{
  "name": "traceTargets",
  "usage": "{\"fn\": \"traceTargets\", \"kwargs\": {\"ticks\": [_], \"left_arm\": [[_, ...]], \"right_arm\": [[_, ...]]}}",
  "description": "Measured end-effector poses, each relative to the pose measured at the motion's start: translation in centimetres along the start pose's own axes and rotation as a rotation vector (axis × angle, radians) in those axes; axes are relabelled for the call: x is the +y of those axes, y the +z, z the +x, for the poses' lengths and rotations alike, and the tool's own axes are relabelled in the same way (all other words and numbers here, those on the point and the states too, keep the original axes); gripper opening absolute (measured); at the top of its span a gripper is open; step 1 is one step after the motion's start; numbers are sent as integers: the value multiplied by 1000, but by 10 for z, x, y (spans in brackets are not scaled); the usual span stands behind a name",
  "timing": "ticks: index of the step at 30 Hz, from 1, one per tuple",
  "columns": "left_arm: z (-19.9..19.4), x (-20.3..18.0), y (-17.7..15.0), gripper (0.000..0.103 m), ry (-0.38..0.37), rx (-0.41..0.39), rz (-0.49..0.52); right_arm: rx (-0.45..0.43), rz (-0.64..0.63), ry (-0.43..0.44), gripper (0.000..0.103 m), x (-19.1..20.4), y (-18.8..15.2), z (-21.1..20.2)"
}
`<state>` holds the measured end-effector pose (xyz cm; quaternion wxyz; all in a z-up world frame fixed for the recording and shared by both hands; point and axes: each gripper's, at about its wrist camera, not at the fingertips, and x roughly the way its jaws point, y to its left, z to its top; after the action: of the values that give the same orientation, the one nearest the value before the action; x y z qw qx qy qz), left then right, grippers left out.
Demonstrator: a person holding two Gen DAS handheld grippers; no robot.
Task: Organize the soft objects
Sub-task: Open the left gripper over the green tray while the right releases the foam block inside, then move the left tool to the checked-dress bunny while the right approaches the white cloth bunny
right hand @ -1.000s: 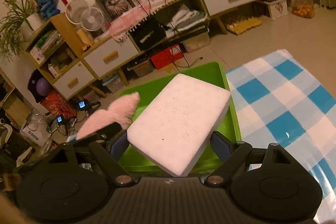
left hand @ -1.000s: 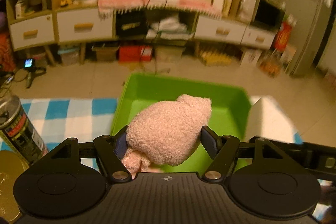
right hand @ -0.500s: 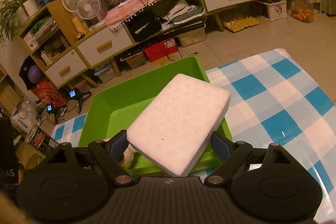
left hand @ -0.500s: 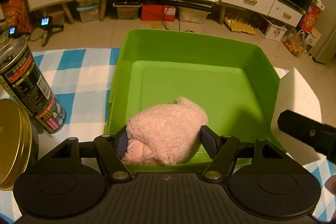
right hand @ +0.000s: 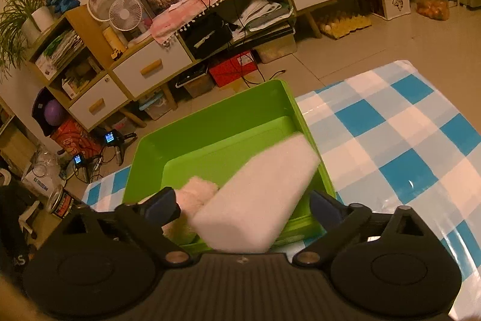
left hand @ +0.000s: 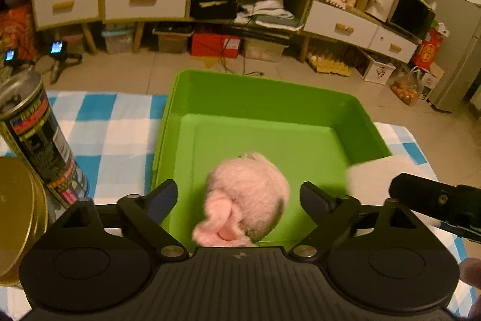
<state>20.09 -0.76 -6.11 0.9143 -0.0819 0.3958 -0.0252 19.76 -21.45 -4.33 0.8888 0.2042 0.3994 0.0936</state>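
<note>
A pink plush toy (left hand: 246, 200) sits blurred in the near part of the green bin (left hand: 270, 98), between my open left gripper's (left hand: 240, 197) spread fingers and free of them. It also shows in the right wrist view (right hand: 192, 200). A white sponge block (right hand: 258, 200) is blurred and tilted over the green bin's (right hand: 210, 122) near right corner, between my right gripper's (right hand: 243, 203) spread fingers, which stand clear of it. The sponge's edge shows in the left wrist view (left hand: 372, 173).
A tall printed can (left hand: 36, 137) and a gold lid (left hand: 18, 218) stand left of the bin on the blue checked cloth (right hand: 390, 134). The right gripper's body (left hand: 436, 200) shows at the bin's right. Cabinets and floor clutter lie beyond the table edge.
Both grippers have opened. The plush toy has dropped from the left fingers into the bin, and the sponge has come free of the right fingers and tilts down toward the bin.
</note>
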Motion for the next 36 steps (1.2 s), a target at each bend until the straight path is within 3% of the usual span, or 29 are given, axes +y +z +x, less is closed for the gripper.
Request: {"fn": "traceTargets", "kwargs": {"ticks": [15, 22, 36], "left_arm": [[-42, -2, -3, 96, 6, -47, 57], [-75, 10, -16, 98, 6, -88, 77], [-137, 45, -61, 98, 28, -119, 66]], "right_arm": [[-44, 45, 37, 72, -7, 4, -41], [-75, -50, 34, 72, 1, -5, -72], [-130, -112, 66, 72, 1, -32, -137]]}}
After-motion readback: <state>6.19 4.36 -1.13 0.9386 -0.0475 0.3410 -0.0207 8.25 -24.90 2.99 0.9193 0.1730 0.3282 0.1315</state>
